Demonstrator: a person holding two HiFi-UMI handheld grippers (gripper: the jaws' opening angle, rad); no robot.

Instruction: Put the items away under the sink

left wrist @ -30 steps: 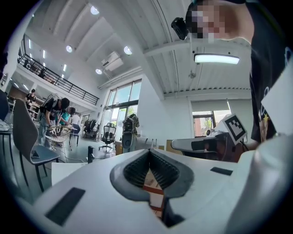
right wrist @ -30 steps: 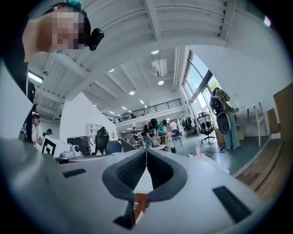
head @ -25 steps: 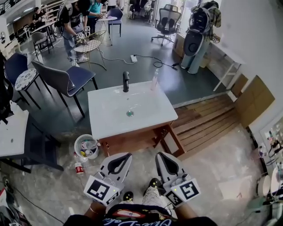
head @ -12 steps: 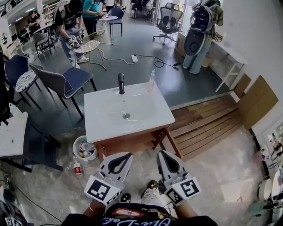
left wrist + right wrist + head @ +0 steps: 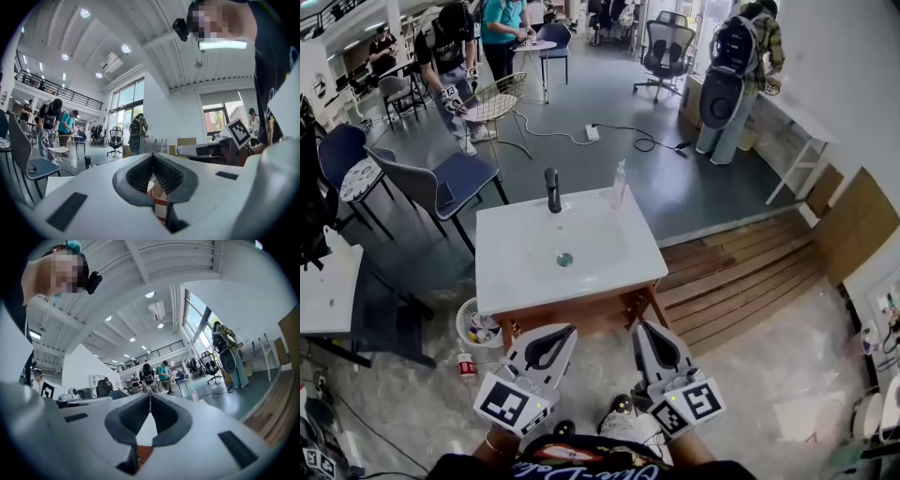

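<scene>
A white sink top (image 5: 517, 283) with a black faucet (image 5: 552, 190) and a clear soap bottle (image 5: 620, 184) sits on a wooden cabinet (image 5: 581, 322) ahead of me. On the floor at its left stands a white basket (image 5: 461, 322) holding several small items, with a small red-capped bottle (image 5: 468, 365) beside it. My left gripper (image 5: 565, 328) (image 5: 153, 154) and right gripper (image 5: 641, 326) (image 5: 150, 394) are held level side by side, just short of the cabinet front. Both are shut with nothing between the jaws.
A dark chair (image 5: 441, 183) and a white table (image 5: 323, 291) stand to the left. Wooden planks (image 5: 741, 281) lie on the floor to the right. Several people stand at the back, and a cable with a power strip (image 5: 592, 132) crosses the floor behind the sink.
The sink cabinet and basket have drawn nearer to me and the grippers. Both grippers keep their place in the view and stay shut.
</scene>
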